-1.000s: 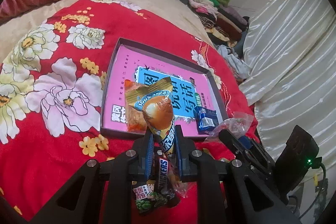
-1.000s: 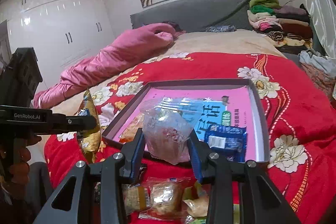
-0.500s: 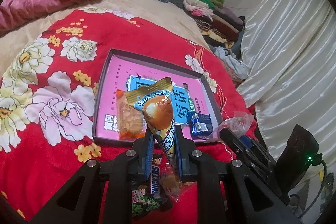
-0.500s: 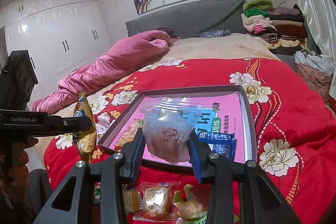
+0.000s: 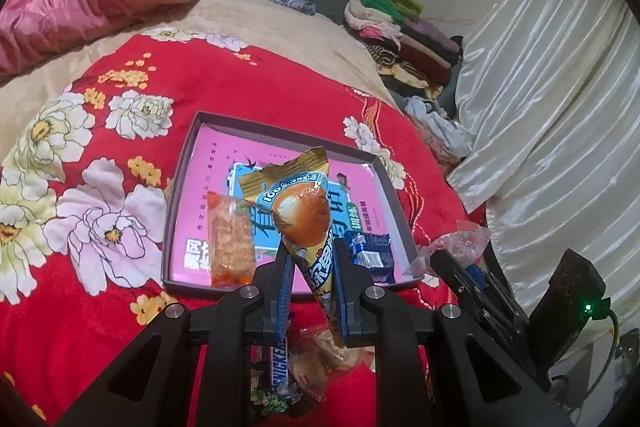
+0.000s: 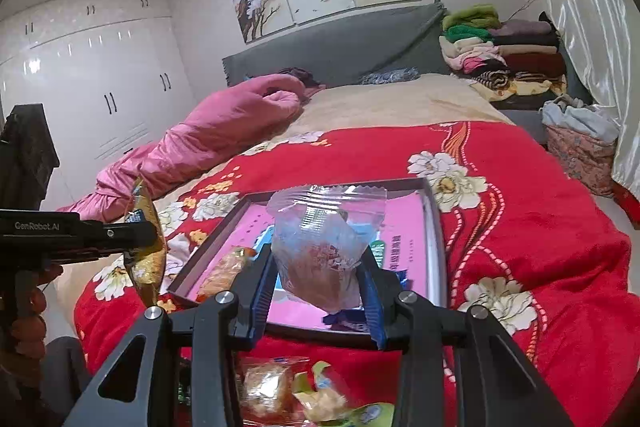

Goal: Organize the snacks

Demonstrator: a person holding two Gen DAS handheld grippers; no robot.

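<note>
My left gripper (image 5: 311, 275) is shut on a cone-shaped gold and blue snack pack (image 5: 301, 211), held above the near edge of a shallow box (image 5: 182, 179) with a pink lining. In the box lie an orange snack pack (image 5: 230, 235) and a dark blue pack (image 5: 370, 253). My right gripper (image 6: 318, 287) is shut on a clear pack with a brown pastry (image 6: 320, 247), held above the box's near edge (image 6: 320, 331). The left gripper (image 6: 132, 235) with its gold pack (image 6: 146, 251) shows at the left of the right wrist view.
Loose snacks lie on the red flowered bedspread (image 5: 100, 287) below the grippers: a Snickers bar (image 5: 280, 363), pastry packs (image 6: 266, 383). A pink quilt (image 6: 208, 139) lies at the back left. Folded clothes (image 6: 500, 55) and a white curtain (image 5: 560, 107) stand to the right.
Both grippers have risen and drawn back a little with their packs still held; the box looks smaller and farther in both views.
</note>
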